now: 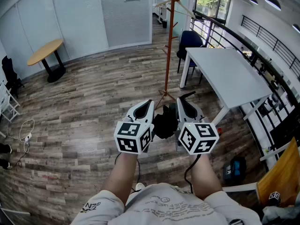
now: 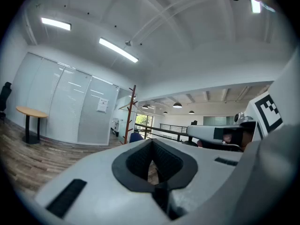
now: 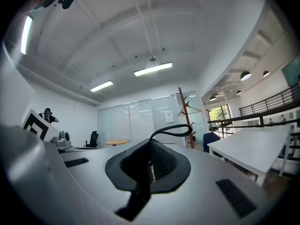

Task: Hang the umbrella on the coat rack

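Observation:
The coat rack (image 1: pixel 168 41) is a tall red-brown pole with pegs, standing on the wood floor ahead of me; it also shows in the left gripper view (image 2: pixel 130 114) and the right gripper view (image 3: pixel 186 116). My right gripper (image 1: pixel 185 102) is shut on the black umbrella strap (image 3: pixel 172 130), whose loop sticks out past the jaws. The folded black umbrella (image 1: pixel 164 123) hangs between the two grippers, partly hidden by them. My left gripper (image 1: pixel 144 106) is held level beside it, shut, with nothing between its pads. Both grippers are well short of the rack.
A white table (image 1: pixel 225 74) stands right of the rack with a blue chair (image 1: pixel 190 41) behind it. A black railing (image 1: pixel 225 27) runs along the right. A round wooden table (image 1: pixel 44 50) sits far left. Cables (image 1: pixel 23 130) lie at the left edge.

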{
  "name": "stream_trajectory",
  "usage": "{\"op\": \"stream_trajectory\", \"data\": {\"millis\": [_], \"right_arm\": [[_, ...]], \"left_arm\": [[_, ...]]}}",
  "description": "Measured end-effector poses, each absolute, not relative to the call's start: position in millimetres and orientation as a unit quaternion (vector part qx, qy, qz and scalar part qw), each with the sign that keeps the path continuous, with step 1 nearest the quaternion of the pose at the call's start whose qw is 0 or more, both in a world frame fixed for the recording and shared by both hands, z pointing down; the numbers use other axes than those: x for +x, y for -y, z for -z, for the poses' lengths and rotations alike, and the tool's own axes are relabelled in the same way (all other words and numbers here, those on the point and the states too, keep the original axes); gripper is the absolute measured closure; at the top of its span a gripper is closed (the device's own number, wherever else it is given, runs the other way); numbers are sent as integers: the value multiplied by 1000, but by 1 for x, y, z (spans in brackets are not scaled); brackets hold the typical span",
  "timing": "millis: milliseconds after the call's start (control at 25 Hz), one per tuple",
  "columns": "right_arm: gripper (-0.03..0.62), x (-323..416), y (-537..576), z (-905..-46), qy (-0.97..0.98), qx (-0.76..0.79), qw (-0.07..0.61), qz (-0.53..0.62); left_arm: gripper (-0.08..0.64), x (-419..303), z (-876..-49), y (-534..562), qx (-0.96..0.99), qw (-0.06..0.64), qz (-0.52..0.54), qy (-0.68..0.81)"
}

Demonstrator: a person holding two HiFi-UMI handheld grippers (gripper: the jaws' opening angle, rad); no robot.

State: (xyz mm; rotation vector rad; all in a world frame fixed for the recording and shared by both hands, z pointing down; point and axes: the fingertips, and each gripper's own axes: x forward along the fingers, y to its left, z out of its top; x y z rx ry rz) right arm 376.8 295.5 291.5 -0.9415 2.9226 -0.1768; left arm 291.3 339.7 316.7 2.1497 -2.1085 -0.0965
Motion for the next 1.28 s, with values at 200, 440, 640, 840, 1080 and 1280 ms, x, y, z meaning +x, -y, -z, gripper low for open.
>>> {"op": "stream_trajectory", "data": {"millis": [200,440,640,840,1080,1280], "right_arm": [[591,362,-303,-293,-951,-301,37,65],[591,349,-305,-303,-947,-307,35,90],[591,333,-313,-302,-945,-316,33,81],[591,316,-316,-315,-939,-331,20,91],[591,284,-311,-324,-940,-327,8,98],[591,255,-287,-325,-941,-319,16,111]], "left_arm": [[561,283,-317,-345,716,60,25,695],[561,268,-318,-349,718,57,20,693],[561,246,-321,-358,716,57,18,695],[561,229,-328,-366,716,60,17,696],[561,201,-344,-362,717,74,12,693],[561,170,-350,-342,711,78,2,698]]}}
